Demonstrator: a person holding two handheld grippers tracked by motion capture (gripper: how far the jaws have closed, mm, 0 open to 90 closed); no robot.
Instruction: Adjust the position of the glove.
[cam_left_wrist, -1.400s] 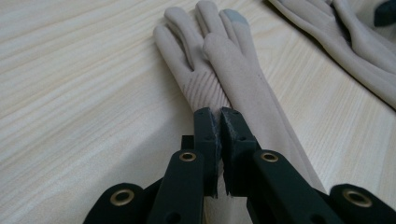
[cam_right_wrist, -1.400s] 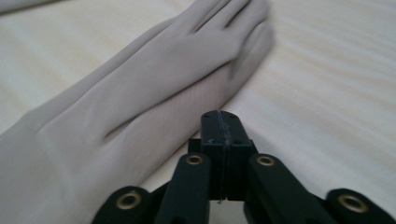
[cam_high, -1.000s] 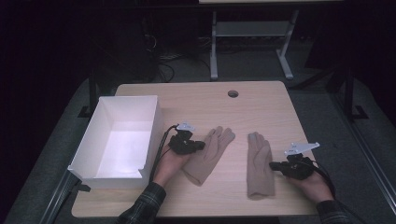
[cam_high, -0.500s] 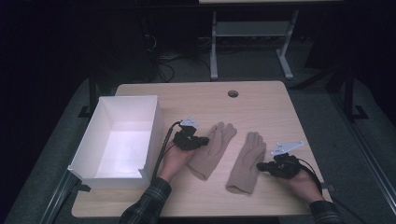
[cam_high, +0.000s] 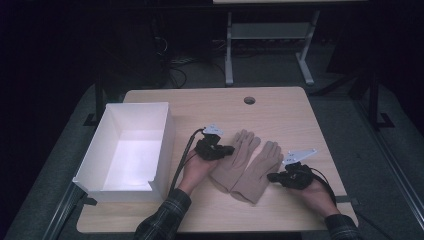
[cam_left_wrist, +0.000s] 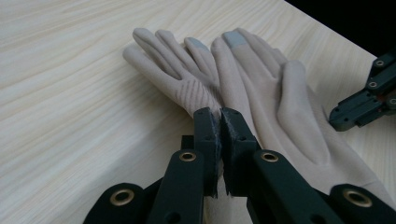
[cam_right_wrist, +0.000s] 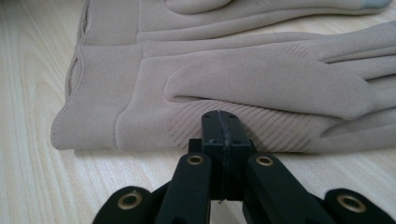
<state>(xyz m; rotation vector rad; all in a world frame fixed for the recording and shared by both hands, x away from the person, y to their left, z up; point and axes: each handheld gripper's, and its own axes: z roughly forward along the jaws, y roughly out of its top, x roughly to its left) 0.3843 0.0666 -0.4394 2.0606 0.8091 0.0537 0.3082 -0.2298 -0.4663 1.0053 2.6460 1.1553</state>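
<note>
Two beige gloves lie side by side, fingers pointing away, on the wooden table (cam_high: 285, 112). My left gripper (cam_high: 229, 149) is at the left glove's (cam_high: 237, 156) left edge. In the left gripper view its jaws (cam_left_wrist: 219, 116) are shut on a pinch of that glove (cam_left_wrist: 173, 60), and the right glove (cam_left_wrist: 285, 107) lies against it. My right gripper (cam_high: 271, 176) meets the right glove's (cam_high: 259, 169) right edge. Its jaws (cam_right_wrist: 223, 116) are fully shut, tips against the ribbed palm of that glove (cam_right_wrist: 261, 88). I cannot tell if fabric is caught.
A white open box (cam_high: 167, 132) stands at the table's left, close to my left forearm. A cable hole (cam_high: 249, 100) sits near the far edge. Bare wood lies beyond the gloves. Dark floor and a metal frame (cam_high: 229, 55) lie behind the table.
The right gripper moved left with the right glove, which tilted and now lies against the left glove. The left gripper and left glove shifted slightly right and away.
</note>
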